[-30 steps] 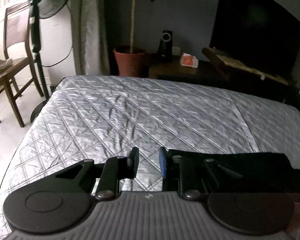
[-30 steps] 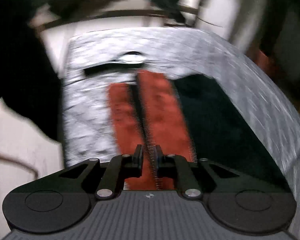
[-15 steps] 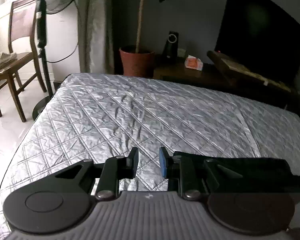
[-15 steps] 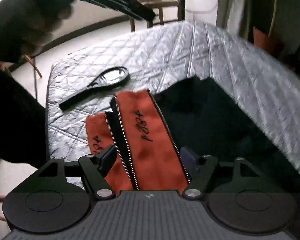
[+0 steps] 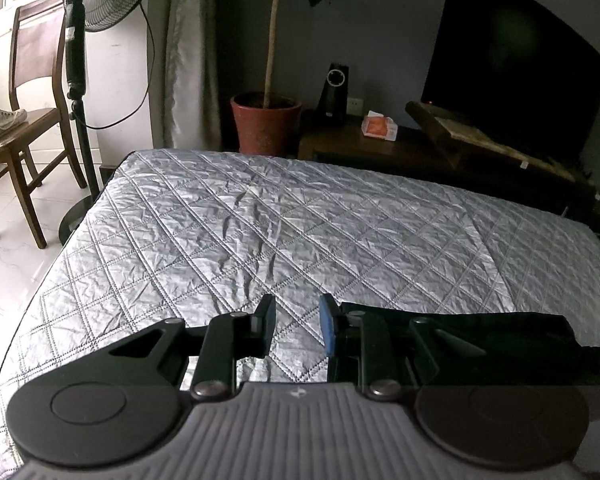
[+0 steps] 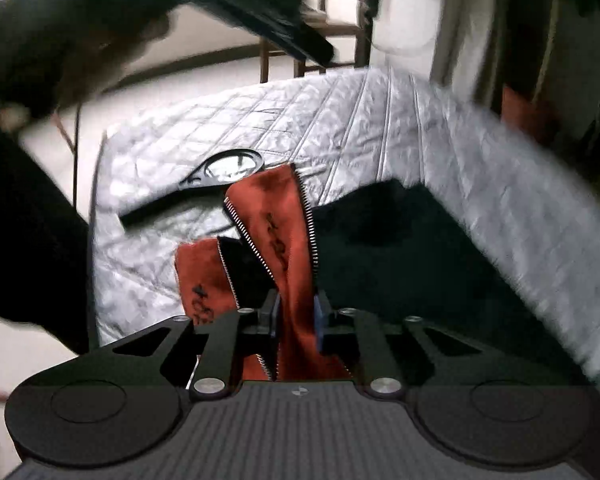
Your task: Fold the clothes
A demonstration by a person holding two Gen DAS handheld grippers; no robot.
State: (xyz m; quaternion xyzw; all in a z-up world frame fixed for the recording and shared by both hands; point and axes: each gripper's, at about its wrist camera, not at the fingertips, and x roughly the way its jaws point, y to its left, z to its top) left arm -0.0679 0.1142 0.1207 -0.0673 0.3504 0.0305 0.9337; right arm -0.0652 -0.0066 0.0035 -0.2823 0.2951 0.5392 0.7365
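A black garment (image 6: 400,256) with an orange-red zip lining (image 6: 284,236) lies on the silver quilted bed (image 6: 340,120). My right gripper (image 6: 296,316) is shut on the orange lining strip by the zip and holds it raised off the bed. In the left wrist view my left gripper (image 5: 296,328) hovers just above the quilt (image 5: 300,224) with a narrow gap between its fingers and nothing in it. A black edge of the garment (image 5: 500,328) lies right beside its right finger.
A black hand mirror (image 6: 204,184) lies on the bed left of the garment. Beyond the bed stand a wooden chair (image 5: 24,128), a fan stand (image 5: 76,80), a potted plant (image 5: 266,120), a dark cabinet (image 5: 380,144) and a television (image 5: 512,72).
My right gripper opened wide, then shut on the orange lining and lifted it. The left gripper has risen slightly and stayed partly open.
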